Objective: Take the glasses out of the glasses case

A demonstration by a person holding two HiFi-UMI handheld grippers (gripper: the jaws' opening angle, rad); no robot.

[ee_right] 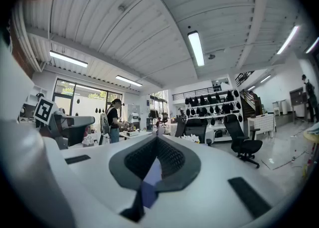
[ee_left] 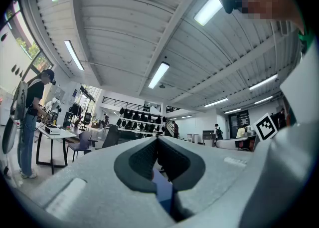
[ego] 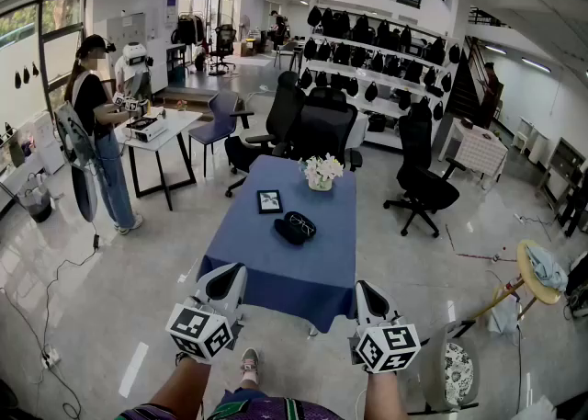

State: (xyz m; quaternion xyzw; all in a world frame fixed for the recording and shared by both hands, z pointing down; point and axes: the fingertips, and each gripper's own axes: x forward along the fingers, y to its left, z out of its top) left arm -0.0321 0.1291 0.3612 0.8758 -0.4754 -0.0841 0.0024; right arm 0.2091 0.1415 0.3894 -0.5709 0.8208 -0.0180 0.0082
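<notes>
Head view showed a dark glasses case (ego: pixel 294 228) lying near the middle of a blue-covered table (ego: pixel 276 266), well apart from every edge. It seemed to lie open, with something pale-rimmed in its far half, possibly the glasses, though it was too small to be sure. Just beyond it stood a small picture frame (ego: pixel 269 200), and further back, near the far end, a pot of white flowers (ego: pixel 322 171). The near stretch of cloth, between the case and the front edge, was bare. Both tools hung short of that front edge, over the floor: the left gripper (ego: pixel 229 273) off the table's near left corner, the right gripper (ego: pixel 364 288) off its near right corner. Each gripper view showed its jaws closed tip to tip with nothing held between them. Black office chairs (ego: pixel 322 129) crowded the far end, while pale floor lay open along both long sides.
</notes>
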